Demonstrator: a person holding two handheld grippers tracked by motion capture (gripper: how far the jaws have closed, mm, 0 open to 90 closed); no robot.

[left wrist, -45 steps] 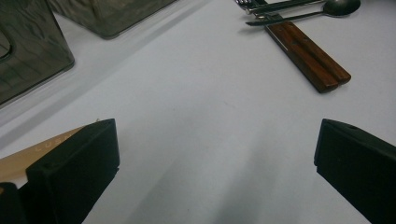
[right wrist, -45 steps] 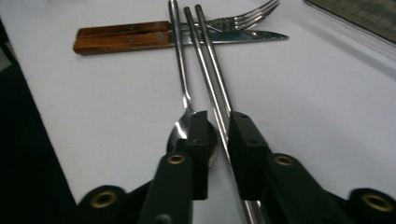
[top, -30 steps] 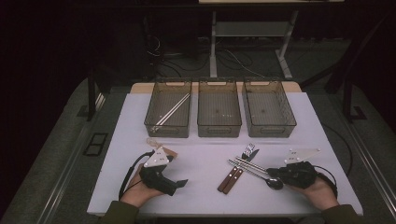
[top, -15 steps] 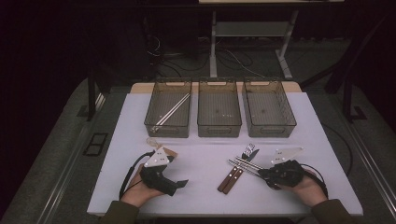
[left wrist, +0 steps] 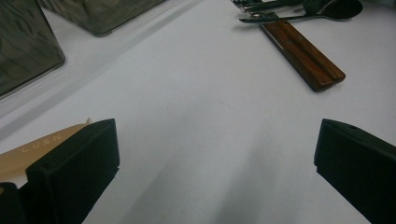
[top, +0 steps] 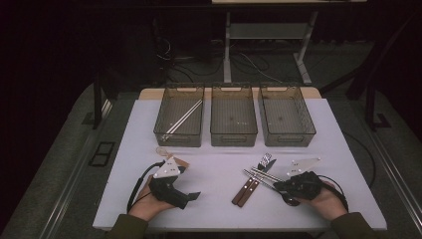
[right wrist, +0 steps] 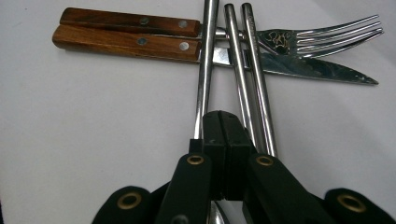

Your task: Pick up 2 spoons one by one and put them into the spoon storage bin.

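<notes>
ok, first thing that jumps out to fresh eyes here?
The crossed pile of cutlery at front right, wooden handles under steel rods, with the right gripper closed at its near end. Behind stand three mesh bins. The left gripper waits open at front left.

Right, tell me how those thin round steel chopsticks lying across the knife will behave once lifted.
The thin round steel chopsticks look polished, so probably slippery between the jaws. Being round, they would likely roll. They rest across the wooden-handled knife, so lifting may nudge it.
</notes>
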